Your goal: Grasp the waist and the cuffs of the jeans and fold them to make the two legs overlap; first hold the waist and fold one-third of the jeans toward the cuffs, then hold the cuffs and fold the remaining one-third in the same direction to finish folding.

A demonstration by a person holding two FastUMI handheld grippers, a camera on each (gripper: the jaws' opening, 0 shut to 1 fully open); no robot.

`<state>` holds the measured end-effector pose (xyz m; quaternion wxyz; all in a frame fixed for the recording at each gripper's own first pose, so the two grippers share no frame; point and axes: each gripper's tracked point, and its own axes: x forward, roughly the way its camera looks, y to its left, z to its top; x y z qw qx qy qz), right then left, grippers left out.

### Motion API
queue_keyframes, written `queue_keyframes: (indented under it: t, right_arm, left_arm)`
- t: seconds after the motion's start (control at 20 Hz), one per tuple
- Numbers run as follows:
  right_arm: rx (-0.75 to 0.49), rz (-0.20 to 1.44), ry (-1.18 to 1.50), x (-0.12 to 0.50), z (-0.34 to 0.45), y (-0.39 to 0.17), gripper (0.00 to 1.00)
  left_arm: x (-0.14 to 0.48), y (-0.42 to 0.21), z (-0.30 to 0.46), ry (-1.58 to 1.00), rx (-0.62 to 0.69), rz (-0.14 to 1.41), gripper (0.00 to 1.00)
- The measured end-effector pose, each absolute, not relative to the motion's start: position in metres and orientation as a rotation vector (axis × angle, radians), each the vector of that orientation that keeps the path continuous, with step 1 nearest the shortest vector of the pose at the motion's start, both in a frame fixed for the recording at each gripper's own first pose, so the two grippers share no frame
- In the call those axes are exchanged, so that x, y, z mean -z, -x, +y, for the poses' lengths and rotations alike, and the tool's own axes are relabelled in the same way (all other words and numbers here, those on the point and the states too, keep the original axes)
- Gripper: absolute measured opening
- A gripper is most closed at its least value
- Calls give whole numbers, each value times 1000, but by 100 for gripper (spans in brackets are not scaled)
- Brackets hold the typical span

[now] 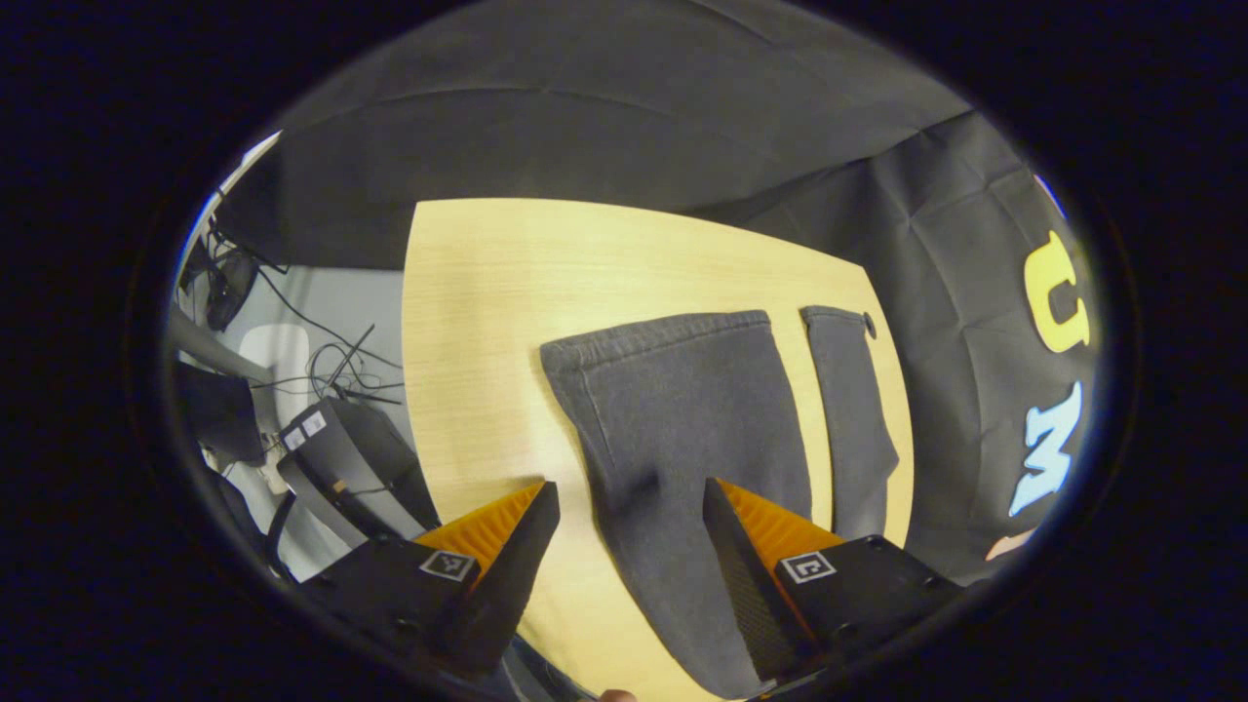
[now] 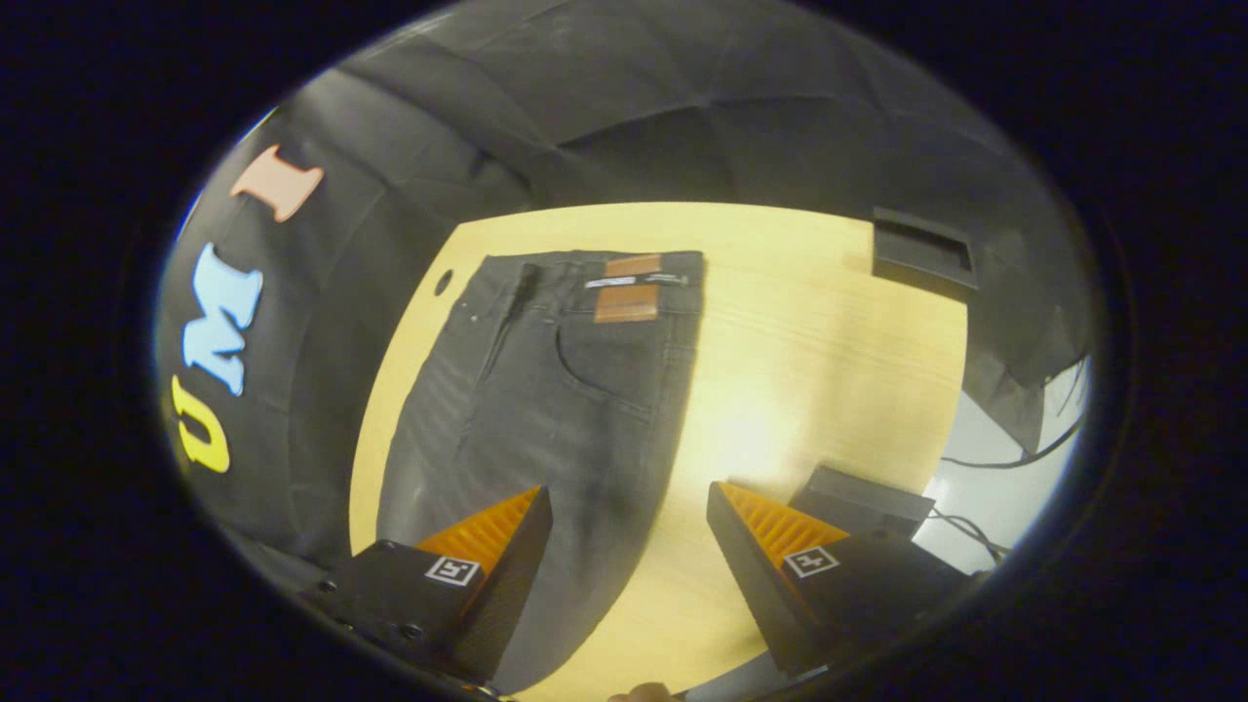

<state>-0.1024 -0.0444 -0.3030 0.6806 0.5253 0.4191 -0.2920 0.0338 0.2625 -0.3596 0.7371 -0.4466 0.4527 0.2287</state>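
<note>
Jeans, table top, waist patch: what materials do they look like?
Jeans: dark grey denim, washed matte look, going by the faded seams, stitched pocket and hem at the cuffs.
Table: pale wood-grain surface with a soft glare; could be laminate or veneer, can't tell which.
Waist patch: brown, smooth, leather-like tab; real or faux is unclear.

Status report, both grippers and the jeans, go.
Left hand-held gripper open above cuffs. Right hand-held gripper open, short of waist. Jeans flat, unfolded.
</note>
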Motion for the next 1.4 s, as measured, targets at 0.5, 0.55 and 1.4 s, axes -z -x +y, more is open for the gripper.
queue_keyframes:
  t: [0.5, 0.55, 1.4]
  right_arm:
    - [627, 980, -1231, 322, -37, 52, 92]
    - [647, 998, -1213, 323, -38, 52, 82]
    - [508, 878, -1388, 308, -47, 40, 7]
  left_arm:
    - [358, -70, 237, 961, -477, 967, 94]
    - [363, -69, 237, 957, -489, 975, 88]
    - [344, -81, 231, 1328, -334, 751, 12]
